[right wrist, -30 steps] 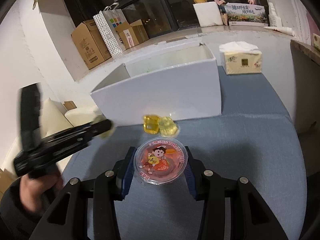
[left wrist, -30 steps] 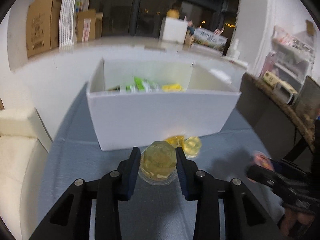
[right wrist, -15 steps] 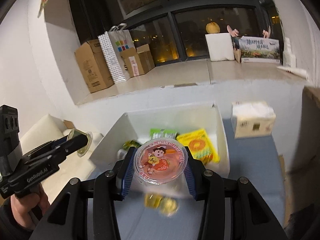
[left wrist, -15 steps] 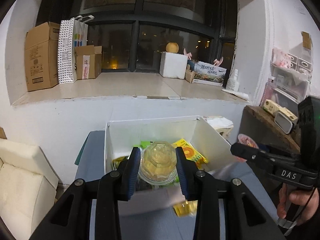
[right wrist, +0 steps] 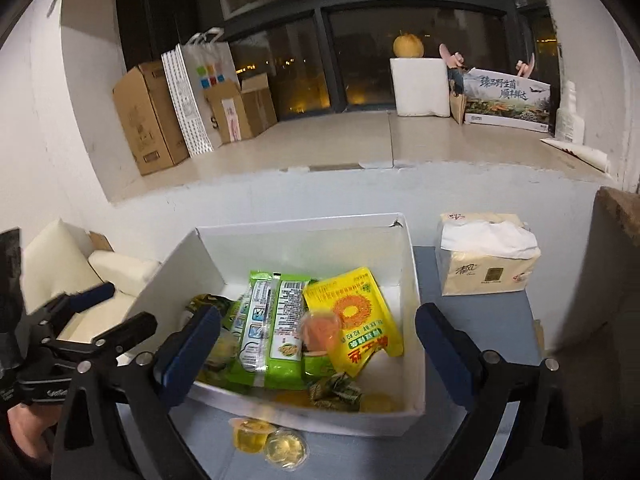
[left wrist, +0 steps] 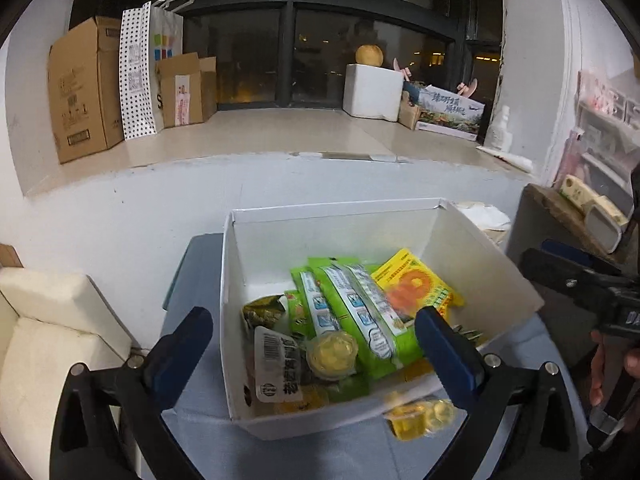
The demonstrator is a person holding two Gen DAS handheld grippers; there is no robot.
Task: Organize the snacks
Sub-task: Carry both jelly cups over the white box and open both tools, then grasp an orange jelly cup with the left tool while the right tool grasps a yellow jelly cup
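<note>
The white box [left wrist: 488, 252] [right wrist: 408, 264] holds green packets [left wrist: 352, 312] [right wrist: 272, 320], a yellow packet [left wrist: 416, 284] [right wrist: 356, 316] and other snacks. My left gripper [left wrist: 312, 332] is open above the box; a yellow jelly cup [left wrist: 331, 354] lies in the box below it. My right gripper [right wrist: 316, 332] is open above the box; a blurred red jelly cup [right wrist: 320, 330] is on or just above the packets. Two yellow jelly cups [right wrist: 268, 438] [left wrist: 420, 416] sit on the blue cloth in front of the box.
A tissue pack [right wrist: 488, 260] stands right of the box. A cream cushion [left wrist: 44, 320] is at the left. Cardboard boxes [left wrist: 84, 84] and a white foam box [right wrist: 420, 84] sit on the windowsill. A wooden shelf [left wrist: 560, 208] is at the right.
Both grippers opened above the box. The yellow jelly cup left the left gripper and the red cup left the right gripper; both are now in the box.
</note>
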